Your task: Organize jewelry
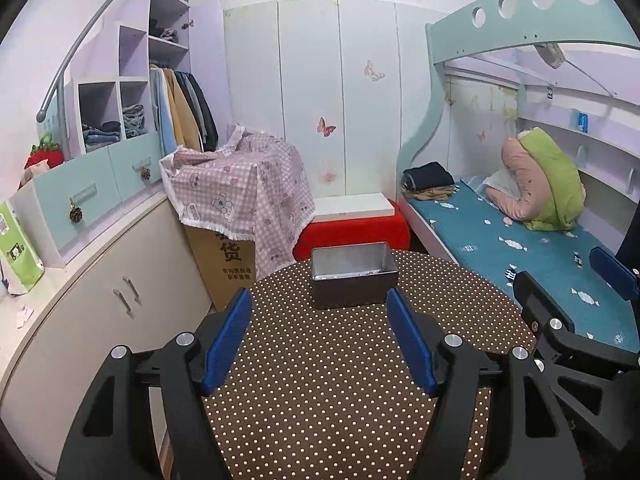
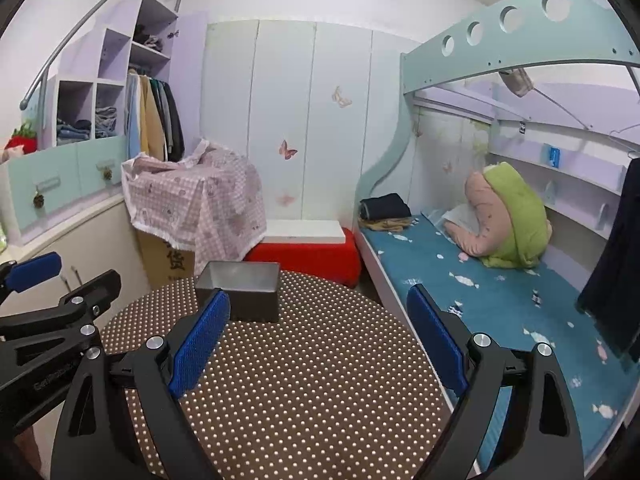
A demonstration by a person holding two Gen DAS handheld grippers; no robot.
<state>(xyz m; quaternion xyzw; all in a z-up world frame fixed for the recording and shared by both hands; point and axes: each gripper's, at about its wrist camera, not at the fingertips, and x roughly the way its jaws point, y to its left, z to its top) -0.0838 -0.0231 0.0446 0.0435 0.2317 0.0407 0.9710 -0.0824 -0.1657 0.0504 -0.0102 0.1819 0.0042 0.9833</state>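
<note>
We've got the left gripper (image 1: 320, 300) hovering over the table with its blue pads spread wide and nothing between them — just polka dots showing through the gap. Same deal with the right gripper (image 2: 316, 300): jaws well apart, holding nothing, parked beside the left one, and each pokes into the edge of the other's view. Below both sits the round table (image 1: 340, 380) with its brown dotted cloth. The only thing on it is the dark metal tin (image 1: 354, 278), a rectangular open-topped box at the far edge of the table, straight ahead of the left gripper and a bit left of centre for the right. In the left wrist view we can make out some small bits lying along the tin's bottom, near its front wall — too tiny to say what they are, might be the jewelry. Past the table there's a red stool (image 1: 352, 228) with a white slab on top, a cardboard box (image 1: 228, 264) draped in pink checked cloth to the left, and the bunk bed (image 1: 520, 236) with its blue sheet on the right.
</note>
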